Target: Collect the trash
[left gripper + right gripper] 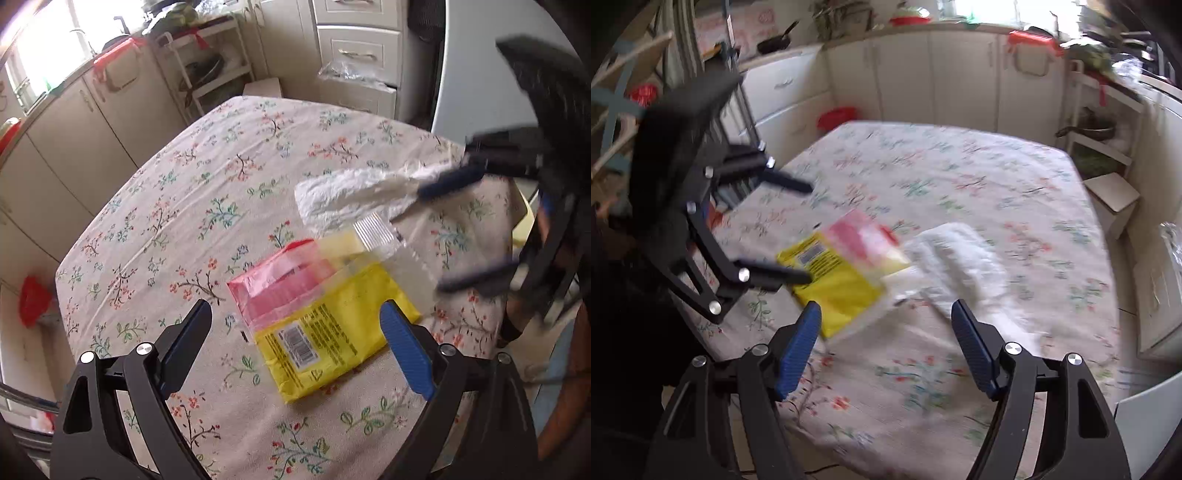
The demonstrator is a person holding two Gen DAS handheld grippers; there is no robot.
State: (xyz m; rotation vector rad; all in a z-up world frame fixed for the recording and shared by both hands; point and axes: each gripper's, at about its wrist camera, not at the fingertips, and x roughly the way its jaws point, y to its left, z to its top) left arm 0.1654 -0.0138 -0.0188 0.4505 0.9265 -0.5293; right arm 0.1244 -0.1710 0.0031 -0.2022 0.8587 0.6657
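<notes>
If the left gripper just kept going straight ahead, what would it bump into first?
Most likely the yellow packet lying on the flowery tablecloth. The left gripper is open and tilted down, and the packet sits right between its fingers ahead. Depth is hard to judge, so this is a best guess.

A flat plastic wrapper (332, 314), bright yellow with a pink end and black print, lies beside a crumpled white paper towel (347, 195) on a cream tablecloth (184, 192) patterned with small flowers.

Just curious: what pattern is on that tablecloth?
The tablecloth is cream with small pink and green flower sprigs, clearest in the left wrist view.
</notes>
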